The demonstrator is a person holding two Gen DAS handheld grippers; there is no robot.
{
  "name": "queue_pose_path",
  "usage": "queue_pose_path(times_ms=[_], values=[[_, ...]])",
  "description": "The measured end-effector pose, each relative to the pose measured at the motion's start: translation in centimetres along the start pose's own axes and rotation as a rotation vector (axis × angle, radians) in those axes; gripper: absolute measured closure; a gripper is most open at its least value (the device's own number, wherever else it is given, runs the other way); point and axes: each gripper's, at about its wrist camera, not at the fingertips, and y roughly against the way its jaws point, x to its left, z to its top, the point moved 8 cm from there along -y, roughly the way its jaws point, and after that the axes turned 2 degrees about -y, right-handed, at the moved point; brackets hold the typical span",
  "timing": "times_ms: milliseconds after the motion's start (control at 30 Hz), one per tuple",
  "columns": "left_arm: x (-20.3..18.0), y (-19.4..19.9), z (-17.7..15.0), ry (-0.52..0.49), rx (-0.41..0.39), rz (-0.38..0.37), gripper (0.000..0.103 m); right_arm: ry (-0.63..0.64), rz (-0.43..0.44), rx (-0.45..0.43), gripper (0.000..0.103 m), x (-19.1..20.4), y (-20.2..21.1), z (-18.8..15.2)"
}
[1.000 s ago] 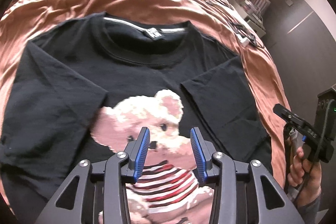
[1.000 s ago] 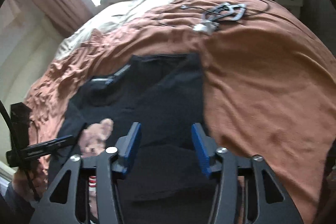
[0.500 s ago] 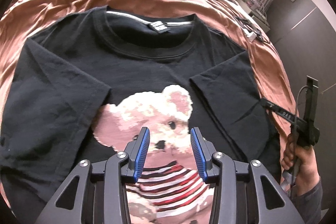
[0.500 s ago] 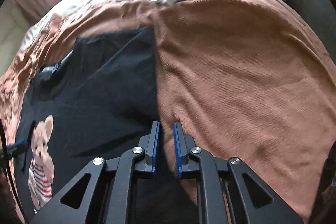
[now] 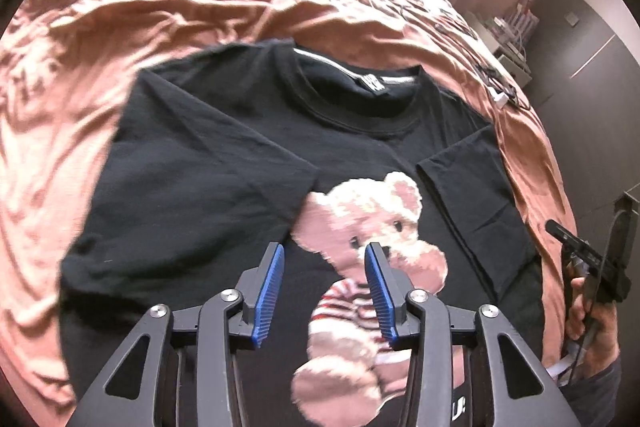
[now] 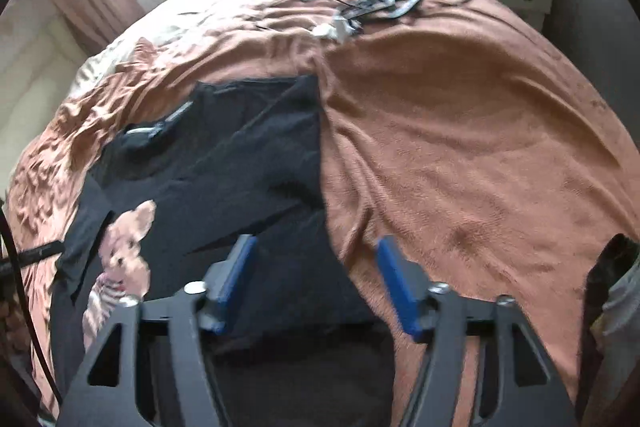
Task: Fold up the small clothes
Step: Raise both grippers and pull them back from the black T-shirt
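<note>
Black T-shirt (image 5: 224, 195) with bear print (image 5: 372, 227), centre frame, flat on a brown bedspread (image 5: 120, 27), both sleeves folded inward. Left gripper (image 5: 325, 285), lower centre, jaws opening, nothing between them. Right gripper (image 6: 316, 275), jaws opening wide over the shirt's right edge, gripping nothing.

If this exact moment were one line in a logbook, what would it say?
stage: both sleeves folded in | black bear-print cotton T-shirt: flat on rust-brown bedspread | left claw: opening, empty | right claw: opening, empty, over shirt edge
</note>
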Motion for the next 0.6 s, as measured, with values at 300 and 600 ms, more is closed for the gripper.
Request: queue_pose_path(times_ms=[300, 600], values=[[3.0, 8.0, -0.3, -0.016, -0.142, 0.038, 0.030, 0.092, -0.087, -0.033, 0.010, 2.5, 6.2, -1.3], [5.0, 16.4, -2.2, -0.060, -0.272, 0.091, 0.010, 0.122, -0.124, -0.066, 0.000, 4.5, 12.4, -2.8]])
